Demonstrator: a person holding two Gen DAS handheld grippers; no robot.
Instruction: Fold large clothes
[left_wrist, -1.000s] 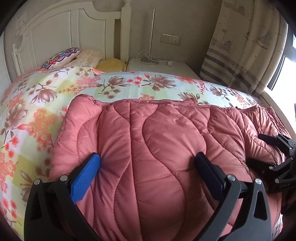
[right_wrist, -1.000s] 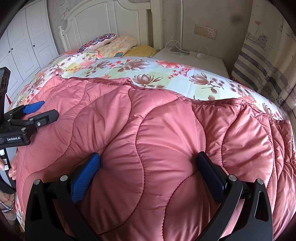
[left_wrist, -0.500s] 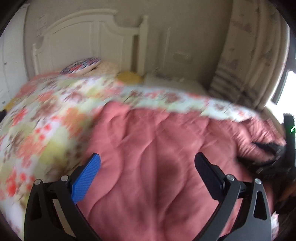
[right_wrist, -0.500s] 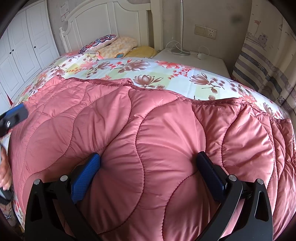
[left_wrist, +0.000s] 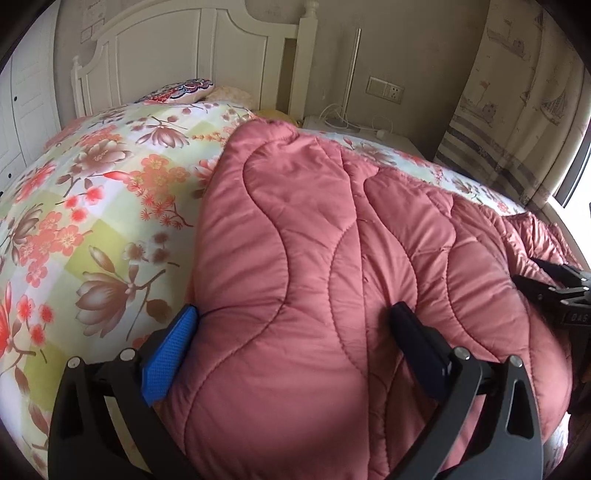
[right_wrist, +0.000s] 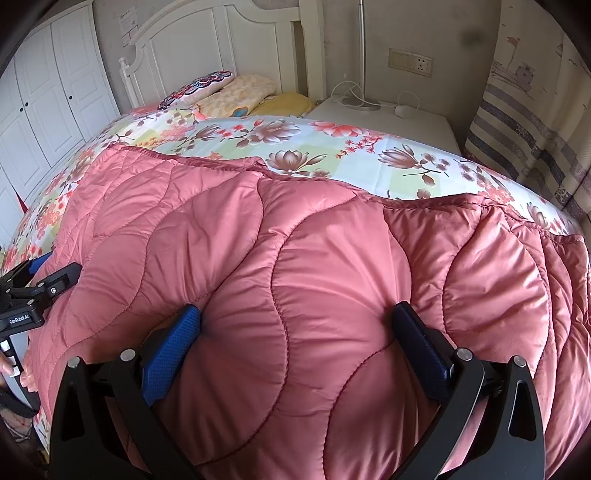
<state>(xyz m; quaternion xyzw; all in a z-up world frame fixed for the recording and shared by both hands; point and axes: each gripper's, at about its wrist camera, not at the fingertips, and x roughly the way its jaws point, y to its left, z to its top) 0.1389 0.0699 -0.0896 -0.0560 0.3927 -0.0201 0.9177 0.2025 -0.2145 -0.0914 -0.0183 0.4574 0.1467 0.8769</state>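
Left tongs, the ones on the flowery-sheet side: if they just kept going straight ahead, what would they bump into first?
The left tongs would meet the puffy pink quilted garment at once: its padding already bulges between their wide-spread fingers, apparently touching them. The floral bedsheet lies off to their left, out of that line.

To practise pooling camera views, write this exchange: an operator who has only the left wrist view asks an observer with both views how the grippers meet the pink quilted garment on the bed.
Operator: My view catches only a sliver of the other gripper. How is it set?
Observer: The right gripper is open, with its fingers spread wide and pushed into the pink quilted garment, which bulges up between them.
Operator: And where does mine sit, seen from outside?
Observer: The left gripper is at the garment's left edge, beside the floral sheet, and its fingers are apart.
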